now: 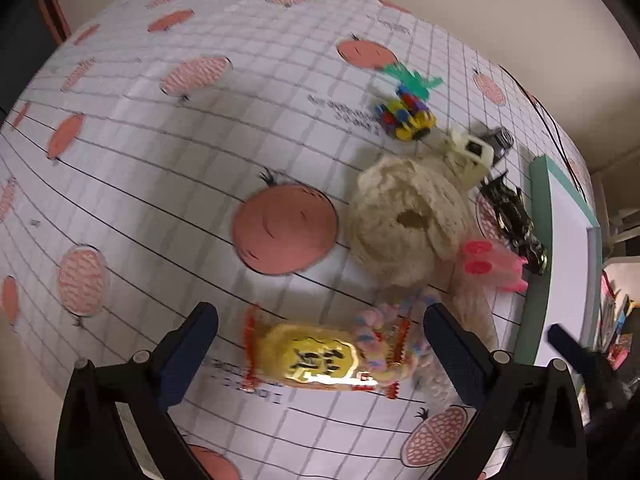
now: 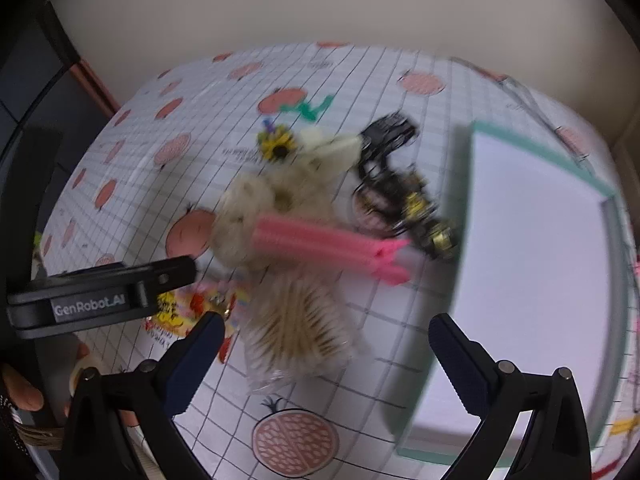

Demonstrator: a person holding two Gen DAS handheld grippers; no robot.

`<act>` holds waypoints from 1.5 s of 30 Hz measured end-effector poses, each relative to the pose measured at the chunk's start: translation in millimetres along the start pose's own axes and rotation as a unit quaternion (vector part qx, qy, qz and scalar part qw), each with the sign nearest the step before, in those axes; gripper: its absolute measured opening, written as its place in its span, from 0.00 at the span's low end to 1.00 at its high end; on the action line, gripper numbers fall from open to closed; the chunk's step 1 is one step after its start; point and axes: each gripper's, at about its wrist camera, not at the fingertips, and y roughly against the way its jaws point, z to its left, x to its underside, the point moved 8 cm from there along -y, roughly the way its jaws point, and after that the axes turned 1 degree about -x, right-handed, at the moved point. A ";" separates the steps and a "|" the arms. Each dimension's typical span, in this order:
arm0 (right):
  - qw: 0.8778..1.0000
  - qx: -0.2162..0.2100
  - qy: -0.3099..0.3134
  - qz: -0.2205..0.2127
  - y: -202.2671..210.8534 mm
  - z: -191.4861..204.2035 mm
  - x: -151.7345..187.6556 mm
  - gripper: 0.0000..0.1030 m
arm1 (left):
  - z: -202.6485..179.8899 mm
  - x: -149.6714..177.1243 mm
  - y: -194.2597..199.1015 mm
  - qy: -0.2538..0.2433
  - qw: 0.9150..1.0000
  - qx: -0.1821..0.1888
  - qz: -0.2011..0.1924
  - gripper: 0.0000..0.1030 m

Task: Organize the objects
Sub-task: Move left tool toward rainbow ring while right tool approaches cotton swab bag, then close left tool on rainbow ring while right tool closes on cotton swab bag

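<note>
A pile of small objects lies on the patterned tablecloth [image 1: 160,200]. My left gripper [image 1: 320,340] is open, its jaws on either side of a yellow snack packet [image 1: 316,360] with a pastel braided cord [image 1: 380,332] next to it. Beyond lie a cream scrunchie [image 1: 404,216], a pink hair clip [image 1: 492,264], a black and gold toy car [image 1: 516,216], a colourful toy car [image 1: 408,114] and a cream clip [image 1: 468,152]. My right gripper [image 2: 324,344] is open above a clear bag of toothpicks [image 2: 296,328]. The pink hair clip [image 2: 328,244] and scrunchie [image 2: 256,216] lie just beyond it.
A shallow white box with a teal rim [image 2: 532,280] lies at the right of the pile, also in the left wrist view [image 1: 540,240]. A beige wall stands behind the table. A green comb-like piece [image 1: 412,76] lies at the far side. The left gripper's body [image 2: 100,300] reaches in from the left.
</note>
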 end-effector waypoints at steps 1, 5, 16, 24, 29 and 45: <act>1.000 0.001 0.001 0.008 -5.7 0.7 4.0 0.99 | -1.7 4.5 -2.0 0.001 1.000 0.000 0.007 0.99; 1.000 0.003 0.009 0.021 -17.9 4.6 11.2 0.99 | -1.1 4.3 -5.2 0.004 1.000 0.003 0.011 0.93; 0.998 0.018 0.036 0.038 -34.7 15.7 19.2 0.94 | 1.4 5.9 0.6 -0.017 1.000 -0.008 -0.004 0.60; 0.998 0.025 0.031 0.040 -33.4 13.1 17.4 0.71 | 1.2 5.1 2.2 -0.036 0.999 -0.019 -0.011 0.43; 0.999 0.022 0.020 0.043 -33.2 10.0 16.3 0.62 | 5.5 4.8 2.9 -0.032 0.999 -0.016 -0.014 0.35; 0.999 0.018 0.018 0.046 -30.5 6.7 16.2 0.58 | 31.6 1.9 -4.2 0.023 1.000 -0.014 -0.005 0.34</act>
